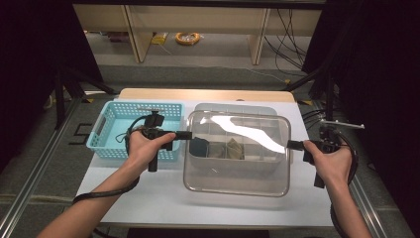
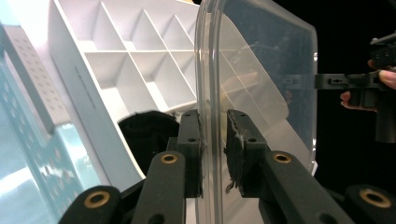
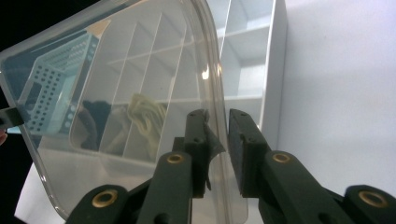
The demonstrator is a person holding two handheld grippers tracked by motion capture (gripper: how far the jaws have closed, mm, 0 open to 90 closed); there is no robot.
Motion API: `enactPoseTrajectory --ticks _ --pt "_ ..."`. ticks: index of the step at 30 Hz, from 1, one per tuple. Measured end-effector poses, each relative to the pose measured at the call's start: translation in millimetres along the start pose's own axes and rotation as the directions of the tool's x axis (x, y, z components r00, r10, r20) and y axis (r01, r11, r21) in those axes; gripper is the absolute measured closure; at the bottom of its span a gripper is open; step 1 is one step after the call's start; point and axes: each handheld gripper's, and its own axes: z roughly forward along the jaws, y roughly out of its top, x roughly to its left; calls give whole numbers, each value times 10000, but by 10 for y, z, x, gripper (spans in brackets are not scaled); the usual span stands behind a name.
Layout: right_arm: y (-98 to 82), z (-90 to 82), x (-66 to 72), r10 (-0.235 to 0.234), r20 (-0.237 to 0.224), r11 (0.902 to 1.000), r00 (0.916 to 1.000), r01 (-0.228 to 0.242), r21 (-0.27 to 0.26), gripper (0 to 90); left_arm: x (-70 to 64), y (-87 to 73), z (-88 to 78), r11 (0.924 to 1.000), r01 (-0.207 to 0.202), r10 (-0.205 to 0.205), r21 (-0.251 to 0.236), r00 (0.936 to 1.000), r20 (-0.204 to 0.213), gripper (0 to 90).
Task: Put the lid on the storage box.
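Observation:
A clear plastic lid (image 1: 237, 163) hangs tilted over a white compartment box (image 1: 233, 106), held at both short ends. My left gripper (image 1: 190, 135) is shut on the lid's left rim, which runs up between the pads in the left gripper view, where the gripper (image 2: 214, 116) bites the lid (image 2: 261, 60). My right gripper (image 1: 289, 145) is shut on the right rim; the right gripper view has this gripper (image 3: 217, 116) clamped on the lid (image 3: 140, 70). Under the lid, a dark cloth (image 1: 200, 146) and a pale cloth (image 1: 233, 148) lie in the box's compartments.
A light blue perforated basket (image 1: 106, 134) stands left of the box, close behind my left hand. Everything rests on a white tabletop (image 1: 148, 198) with bare room in front. The box's dividers (image 2: 135, 60) lie below the raised lid. Dark floor surrounds the table.

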Motion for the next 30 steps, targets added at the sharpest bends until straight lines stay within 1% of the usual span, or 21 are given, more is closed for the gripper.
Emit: enactPoseTrajectory --ticks 1,6,7,9,10,11,12,14,15,16,17,18,21,22,24,25,26,27,28,29,30 --pt "36 16 5 90 -81 9999 9999 -90 46 788 10 27 15 10000 56 -56 -9 9999 -160 756" --pt "206 76 17 228 -26 9996 9997 -227 170 789 101 150 94 9995 290 -286 116 9991 -302 751" --pt "236 85 36 525 -126 9983 9985 -521 252 788 110 166 114 9991 393 -388 138 9987 -336 749" --pt "296 119 35 388 46 9992 9992 -389 78 788 122 203 145 9987 486 -478 154 9977 -471 747" --pt "326 122 28 527 -253 9983 9983 -520 247 788 133 226 156 9989 429 -419 204 9979 -486 744" --pt "358 118 40 488 167 9981 9987 -494 359 788 134 248 172 9988 470 -459 166 9973 -575 744" --pt "390 128 32 341 292 9983 9990 -355 467 788 143 272 187 9984 535 -524 186 9971 -558 743" --pt "435 154 39 505 361 9976 9981 -521 448 788 165 320 220 9983 541 -522 231 9957 -767 738" --pt "450 173 52 863 127 9954 9962 -867 413 788 169 336 235 9980 600 -585 173 9951 -794 737" --pt "471 179 42 663 316 9969 9973 -676 409 789 176 356 251 9979 590 -566 266 9947 -857 735" --pt "488 204 15 571 -14 9978 9984 -570 328 789 184 376 269 9975 637 -610 299 9944 -858 733" --pt "510 223 28 620 614 9968 9962 -649 468 789 186 392 289 9971 711 -682 273 9932 -939 733" --pt "555 274 -2 641 584 9965 9962 -670 502 788 203 430 348 9967 766 -727 270 9898 -1229 728" --pt "569 297 -10 687 473 9966 9965 -707 420 788 221 442 355 9963 764 -712 402 9904 -1185 725" --pt "596 339 2 774 850 9956 9934 -816 464 789 242 457 388 9956 892 -846 269 9864 -1409 721" --pt "603 360 -13 631 833 9967 9945 -671 463 791 262 471 397 9951 936 -882 325 9861 -1410 715" --pt "632 384 -6 819 895 9943 9926 -875 607 791 272 480 402 9946 961 -900 382 9862 -1387 712" --pt "640 405 -5 870 935 9943 9918 -923 537 792 268 485 422 9945 1006 -945 304 9827 -1593 709" --pt "658 434 -13 817 1091 9937 9907 -894 673 793 285 491 426 9954 866 -790 417 9841 -1589 705" --pt "664 456 -2 1062 1157 9917 9876 -1137 599 794 290 499 437 9950 865 -771 503 9831 -1661 702" --pt "672 483 -24 791 1182 9946 9898 -864 579 795 298 502 445 9953 833 -738 492 9826 -1703 697"
